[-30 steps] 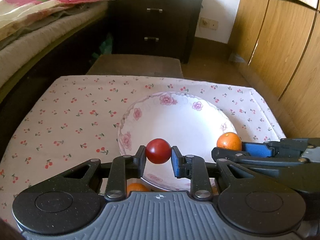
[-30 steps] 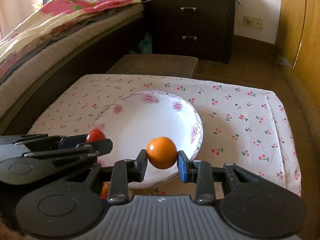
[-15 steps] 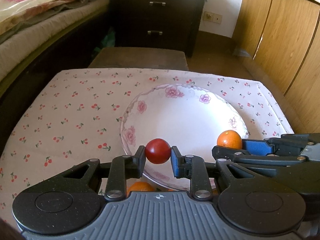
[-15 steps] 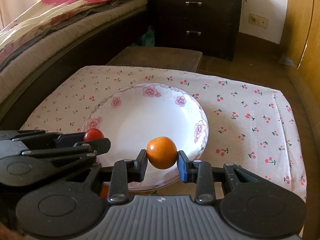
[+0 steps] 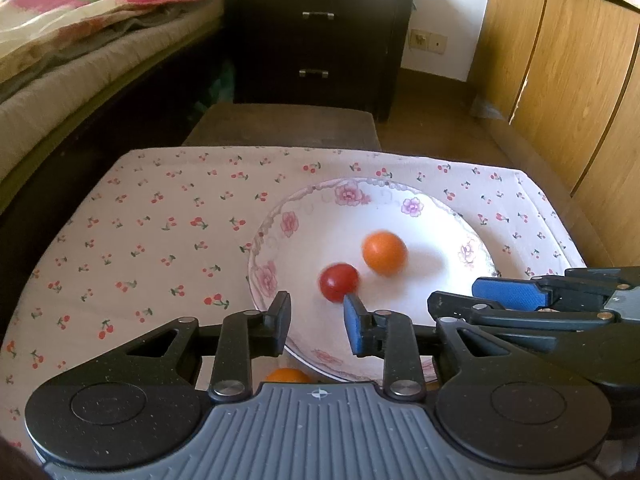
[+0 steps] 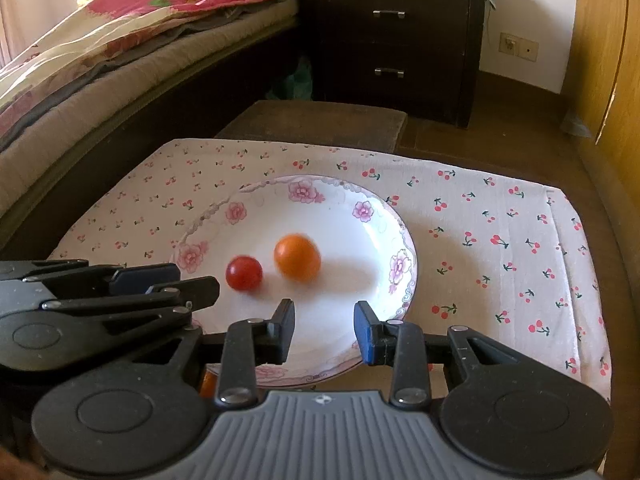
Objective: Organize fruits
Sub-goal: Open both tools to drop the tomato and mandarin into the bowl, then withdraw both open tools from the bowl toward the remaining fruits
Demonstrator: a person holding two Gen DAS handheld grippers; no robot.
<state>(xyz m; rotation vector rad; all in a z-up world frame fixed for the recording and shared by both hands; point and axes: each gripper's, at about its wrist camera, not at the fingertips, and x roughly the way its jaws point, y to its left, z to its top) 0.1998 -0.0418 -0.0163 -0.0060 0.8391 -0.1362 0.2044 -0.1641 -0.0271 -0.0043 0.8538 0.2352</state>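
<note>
A small red tomato (image 5: 338,282) and an orange (image 5: 384,253) lie side by side in the white flowered plate (image 5: 280,224); both look blurred. They also show in the right wrist view: tomato (image 6: 244,273), orange (image 6: 297,258), plate (image 6: 400,232). My left gripper (image 5: 316,322) is open and empty over the plate's near rim, just short of the tomato. My right gripper (image 6: 325,330) is open and empty over the near rim too. Another orange fruit (image 5: 287,375) peeks out below the left gripper, beside the plate.
The plate sits on a cherry-print cloth (image 5: 160,232) over a low table. A bed (image 6: 120,60) runs along the left, a dark nightstand (image 6: 392,40) stands behind, wooden cabinet doors (image 5: 568,92) on the right. A brown stool (image 5: 280,128) abuts the table's far edge.
Both grippers have opened. The tomato and the orange have left the jaws and now lie in the plate.
</note>
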